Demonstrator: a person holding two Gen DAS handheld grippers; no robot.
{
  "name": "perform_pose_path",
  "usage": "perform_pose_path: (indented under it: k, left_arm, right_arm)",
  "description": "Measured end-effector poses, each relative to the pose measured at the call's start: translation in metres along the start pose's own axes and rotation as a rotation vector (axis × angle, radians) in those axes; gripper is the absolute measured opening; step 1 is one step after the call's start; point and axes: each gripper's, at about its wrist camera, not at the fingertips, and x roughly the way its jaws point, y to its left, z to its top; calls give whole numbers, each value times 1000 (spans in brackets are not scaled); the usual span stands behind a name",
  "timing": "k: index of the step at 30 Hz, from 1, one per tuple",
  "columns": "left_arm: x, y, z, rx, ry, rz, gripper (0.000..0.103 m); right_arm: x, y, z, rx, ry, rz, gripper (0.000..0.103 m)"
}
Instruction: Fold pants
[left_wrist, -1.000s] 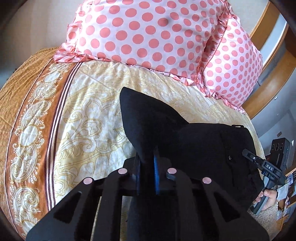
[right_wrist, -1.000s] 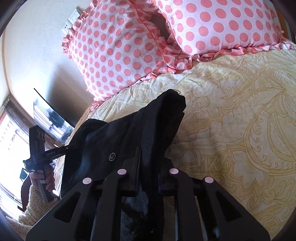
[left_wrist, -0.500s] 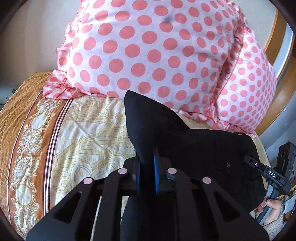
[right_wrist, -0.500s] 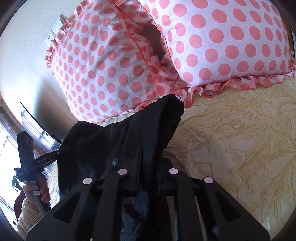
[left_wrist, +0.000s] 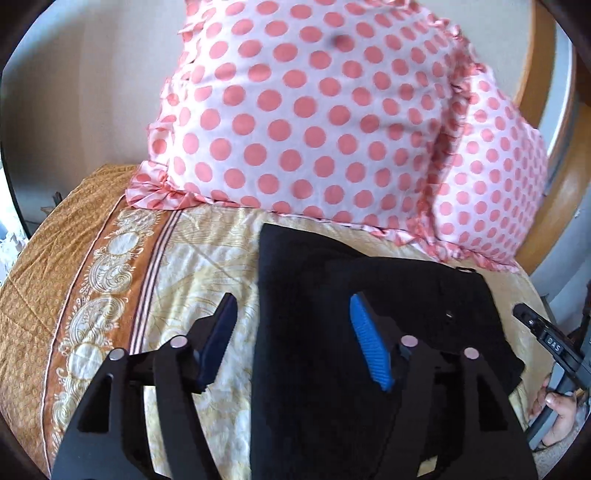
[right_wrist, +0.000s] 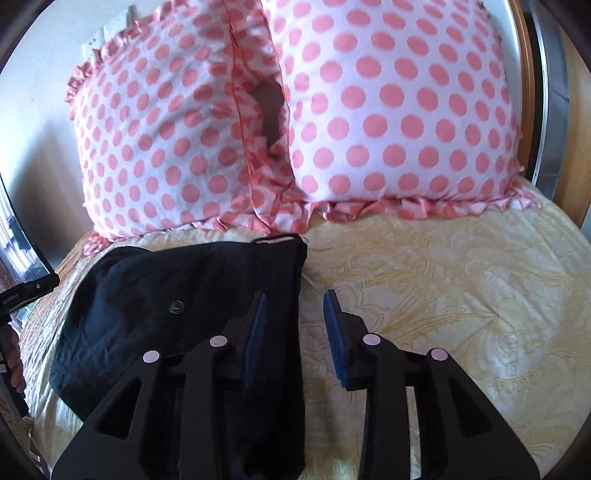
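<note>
**laundrybot_fan:** so where are you at with the fold?

**me (on the remote rig):** Just let go. A second ago both grippers were pinching the black cotton pants (left_wrist: 369, 332) by their far corners and carrying them up the bed. Now the left gripper (left_wrist: 291, 332) has its jaws opening, already spread wide, and the cloth runs between them with neither pad pressing on it. The right gripper (right_wrist: 295, 325) is opening too, narrower gap, with the pants' right edge just inside the left finger and nothing squeezed.

**laundrybot_fan:** and the pants landed ok?

**me:** They're lying flat on the yellow paisley bedspread (right_wrist: 461, 295), far edge just short of the pink polka-dot frilled pillows (left_wrist: 332, 129). My read is that this fold has been laid over, so the next thing would be backing off and checking whether the edges line up. The far right corner shows a bit of white label, so it may need a tidy.
</note>
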Motion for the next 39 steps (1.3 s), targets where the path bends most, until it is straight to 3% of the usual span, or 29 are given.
perform_pose_path:
  k: [3, 4, 8, 10, 11, 14, 17, 19, 21, 23, 28, 39]
  left_arm:
    - [-18, -26, -24, 46, 34, -143, 71]
    - [-16, -36, -30, 63, 49, -160, 72]
    - [23, -47, -52, 91, 173, -104, 72]
    - [46, -36, -62, 48, 242, -94, 71]
    - [43, -36, -65, 66, 186, -86, 73]
    - [48, -49, -67, 139, 191, -35, 86]
    - [34, -57, -75, 166, 171, 29, 91]
    - [10, -56, -82, 174, 118, 37, 101]
    - [-17, -55, -94, 192, 54, 80, 101]
    - [-39, -52, -111, 189, 20, 115, 101]
    - [-67, -44, -152, 148, 23, 139, 101]
    - [-70, -44, -188, 174, 45, 202, 101]
  right_arm:
    - [-12, 33, -15, -98, 39, 84, 34]
    - [-10, 44, -21, -133, 64, 89, 34]
    - [28, 62, -47, -224, 254, -15, 35]
    - [28, 65, -52, -250, 223, -31, 36]
    - [29, 64, -51, -226, 228, -34, 36]
    - [30, 65, -50, -221, 212, -52, 38]
    - [13, 62, -51, -170, 172, -42, 40]
    - [-11, 61, -56, -124, 101, -37, 72]
    - [-36, 66, -69, -121, 35, -46, 85]
    - [-50, 74, -86, -145, 22, -59, 85]
    - [-61, 91, -127, -146, 46, -82, 85]
    - [-64, 106, -161, -130, 56, -122, 89]
